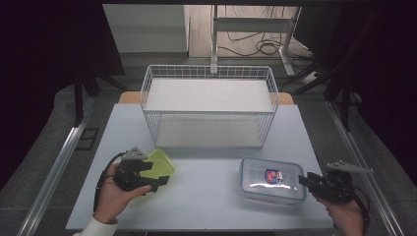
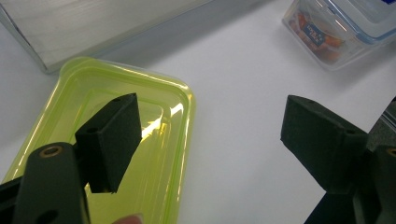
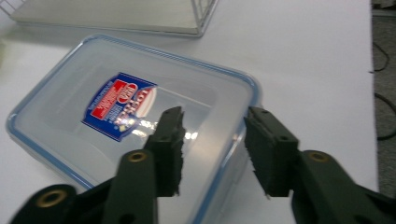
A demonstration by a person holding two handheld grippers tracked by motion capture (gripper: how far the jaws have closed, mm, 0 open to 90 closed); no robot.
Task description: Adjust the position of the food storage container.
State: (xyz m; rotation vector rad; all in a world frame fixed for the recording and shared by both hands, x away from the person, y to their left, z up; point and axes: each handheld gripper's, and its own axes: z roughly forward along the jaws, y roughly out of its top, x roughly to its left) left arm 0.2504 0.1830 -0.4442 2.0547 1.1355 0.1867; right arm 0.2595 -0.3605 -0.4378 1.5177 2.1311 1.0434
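A translucent yellow-green plastic lid (image 1: pixel 160 164) (image 2: pixel 149 102) lies flat on the white table (image 1: pixel 206 196) at the front left. My left gripper (image 1: pixel 155 174) (image 2: pixel 210 140) is open wide at the lid's near right edge, with one jaw over the lid and the other over bare table. A clear box with a blue-rimmed lid and a red-and-blue label (image 1: pixel 272 179) (image 3: pixel 116 98) sits at the front right. My right gripper (image 1: pixel 303 181) (image 3: pixel 212 144) is open, its jaws straddling the box's right edge, one above the lid and one outside the rim.
A white wire basket rack (image 1: pixel 209 105) (image 3: pixel 140 18) with two shelves stands across the middle back of the table. The clear box (image 2: pixel 341 28) appears in the left gripper view at the far upper right. Cables lie on the floor behind.
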